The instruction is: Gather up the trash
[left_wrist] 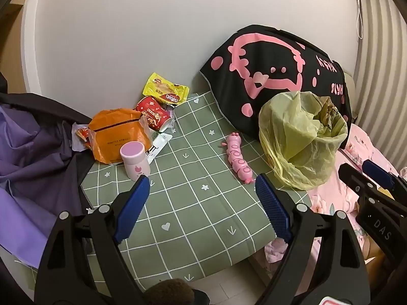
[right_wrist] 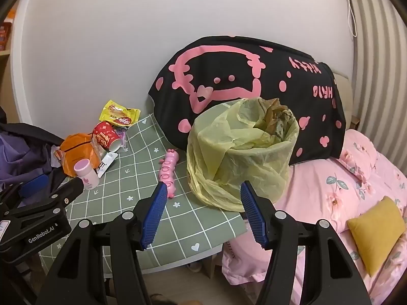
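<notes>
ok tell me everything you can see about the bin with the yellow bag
The bin is a round, upright container lined with a thin, translucent yellow-green plastic bag that drapes crumpled over its rim and down its sides, hiding the wall. Brownish crumpled trash shows inside near the top. It stands at the right end of the green checked cloth, in front of the black-and-pink pillow, beside the pink toy. Neither gripper touches it.

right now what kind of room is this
Most likely a bedroom: a pink floral quilt and a black cartoon pillow lie beside a small table with a green checked cloth, holding snack wrappers and a lined trash bin.
</notes>
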`<state>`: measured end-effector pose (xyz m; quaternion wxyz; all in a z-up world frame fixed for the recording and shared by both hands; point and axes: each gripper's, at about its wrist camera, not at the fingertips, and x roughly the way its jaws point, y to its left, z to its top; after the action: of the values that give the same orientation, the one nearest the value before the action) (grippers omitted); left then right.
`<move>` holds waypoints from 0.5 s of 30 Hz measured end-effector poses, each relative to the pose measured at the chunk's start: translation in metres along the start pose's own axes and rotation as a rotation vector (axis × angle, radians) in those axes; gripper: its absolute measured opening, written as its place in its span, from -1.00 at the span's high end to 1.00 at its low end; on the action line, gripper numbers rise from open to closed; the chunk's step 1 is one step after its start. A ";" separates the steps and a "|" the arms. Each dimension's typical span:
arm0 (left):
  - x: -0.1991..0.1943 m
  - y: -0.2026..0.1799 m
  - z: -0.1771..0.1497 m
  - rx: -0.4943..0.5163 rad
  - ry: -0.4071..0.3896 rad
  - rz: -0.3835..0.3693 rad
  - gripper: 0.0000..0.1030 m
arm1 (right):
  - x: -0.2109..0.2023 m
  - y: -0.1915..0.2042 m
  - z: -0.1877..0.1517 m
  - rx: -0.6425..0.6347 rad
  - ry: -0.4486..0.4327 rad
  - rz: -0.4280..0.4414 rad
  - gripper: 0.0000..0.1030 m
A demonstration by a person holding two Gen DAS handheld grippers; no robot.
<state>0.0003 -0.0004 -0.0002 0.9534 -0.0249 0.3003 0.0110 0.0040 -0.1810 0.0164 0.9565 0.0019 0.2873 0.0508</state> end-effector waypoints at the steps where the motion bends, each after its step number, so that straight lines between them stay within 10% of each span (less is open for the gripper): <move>1: 0.000 0.000 0.000 0.002 0.001 0.002 -0.58 | 0.001 0.000 0.000 -0.002 -0.001 0.000 -0.10; 15: -0.002 -0.008 -0.007 -0.002 -0.014 0.019 -0.58 | 0.004 -0.001 0.000 -0.002 0.013 0.004 -0.10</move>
<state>-0.0049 -0.0089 -0.0047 0.9554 -0.0230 0.2938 0.0206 0.0074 -0.1819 0.0144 0.9545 0.0013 0.2936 0.0530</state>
